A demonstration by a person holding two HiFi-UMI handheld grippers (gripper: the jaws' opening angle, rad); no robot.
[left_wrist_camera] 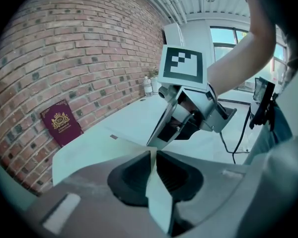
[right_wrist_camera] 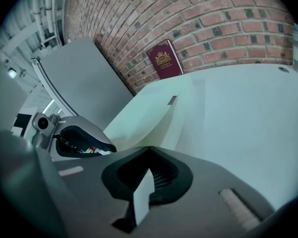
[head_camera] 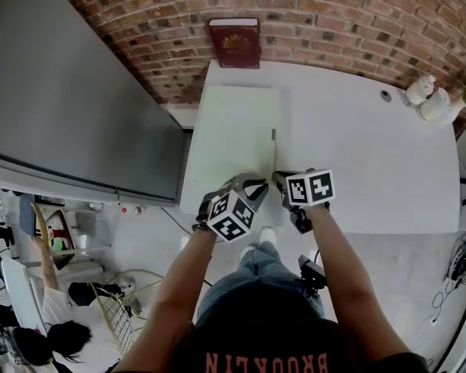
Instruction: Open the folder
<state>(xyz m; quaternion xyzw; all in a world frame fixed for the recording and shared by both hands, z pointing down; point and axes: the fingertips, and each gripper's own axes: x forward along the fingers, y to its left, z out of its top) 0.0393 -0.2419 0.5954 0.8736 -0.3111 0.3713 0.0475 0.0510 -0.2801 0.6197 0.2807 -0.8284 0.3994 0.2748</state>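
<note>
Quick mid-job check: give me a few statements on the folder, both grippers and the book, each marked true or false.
1. The left gripper is shut on the folder at its near edge. True.
2. The right gripper is empty. False: a sheet of the folder is clamped between its jaws.
3. The maroon book lies flat on the folder. False: it stands against the brick wall, beyond the folder.
4. In the head view, the folder lies on the left part of the table. True.

You are viewing a maroon book (head_camera: 234, 43) leaning against the brick wall (head_camera: 140, 6). White bottles (head_camera: 437, 107) are standing at the far corner of the table (head_camera: 373, 154).
</note>
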